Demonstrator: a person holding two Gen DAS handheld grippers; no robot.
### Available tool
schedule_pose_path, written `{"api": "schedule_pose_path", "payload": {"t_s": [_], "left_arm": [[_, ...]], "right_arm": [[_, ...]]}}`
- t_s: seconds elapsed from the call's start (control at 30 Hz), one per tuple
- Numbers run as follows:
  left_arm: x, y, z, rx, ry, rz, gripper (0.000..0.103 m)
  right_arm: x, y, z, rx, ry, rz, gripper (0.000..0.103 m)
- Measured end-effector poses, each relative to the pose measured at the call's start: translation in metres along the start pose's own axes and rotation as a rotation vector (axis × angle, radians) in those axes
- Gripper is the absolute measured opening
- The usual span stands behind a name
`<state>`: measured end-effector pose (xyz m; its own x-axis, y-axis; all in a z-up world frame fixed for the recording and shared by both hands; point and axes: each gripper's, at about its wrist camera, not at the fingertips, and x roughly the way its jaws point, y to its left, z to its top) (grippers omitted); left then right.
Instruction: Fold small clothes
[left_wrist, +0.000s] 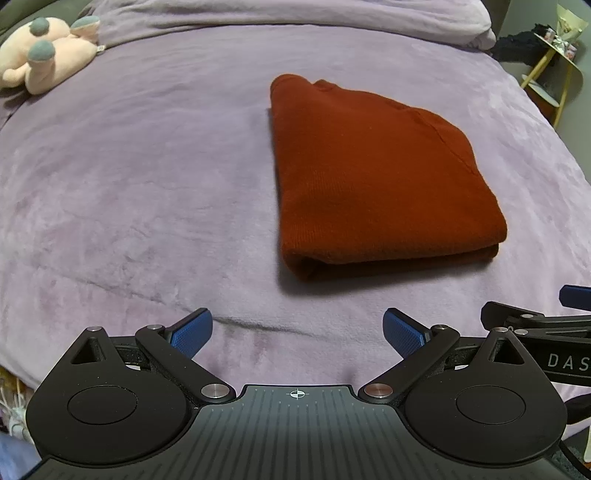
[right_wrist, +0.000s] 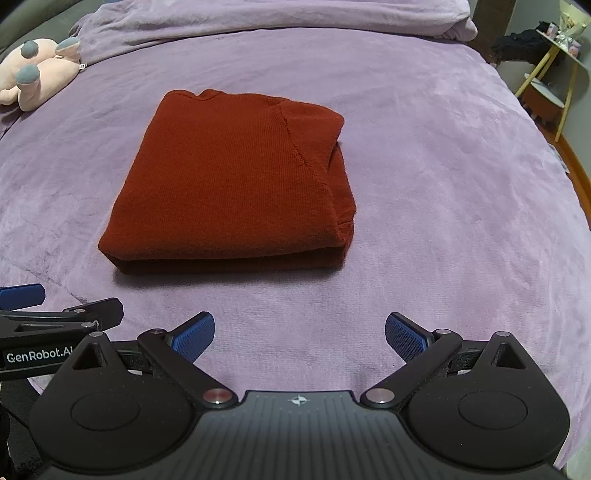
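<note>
Your left hand-held gripper is spread wide with nothing between its blue pads, hovering over the near edge of the bed. Your right hand-held gripper is the same — jaws apart, empty, its pads above bare purple blanket. The two tools sit side by side: from the left wrist view the right one shows at the right edge, and from the right wrist view the left one shows at the left edge.

The rust-red sweater lies folded into a thick, roughly square bundle on the blanket, ahead of both grippers and apart from them. Its folded layers show along the near edge, and a sleeve seam runs diagonally across the top face. It sits forward and right of your left tool, forward and slightly left of your right one.

A pink plush toy with grey feet rests at the far left of the bed — well away from the sweater. A yellow-legged side stand is beyond the bed's far right corner.
</note>
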<state>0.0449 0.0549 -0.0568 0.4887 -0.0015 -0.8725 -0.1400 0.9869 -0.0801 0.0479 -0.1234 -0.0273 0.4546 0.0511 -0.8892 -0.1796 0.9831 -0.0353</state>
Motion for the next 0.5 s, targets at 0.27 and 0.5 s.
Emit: {"api": "schedule_pose_path", "payload": {"t_s": [0.27,0.5], "left_arm": [[-0.0008,0.0001,-0.0005,0.001,-0.002,-0.004,0.101],[-0.0010,0.0000,-0.0009,-0.001,-0.003,-0.001,0.101]], "right_arm": [[-0.0007,-0.0018,0.0001,0.008,-0.002,0.002,0.099],[-0.0001,-0.0046,-0.0002,0.016,-0.001,0.002,0.099]]}}
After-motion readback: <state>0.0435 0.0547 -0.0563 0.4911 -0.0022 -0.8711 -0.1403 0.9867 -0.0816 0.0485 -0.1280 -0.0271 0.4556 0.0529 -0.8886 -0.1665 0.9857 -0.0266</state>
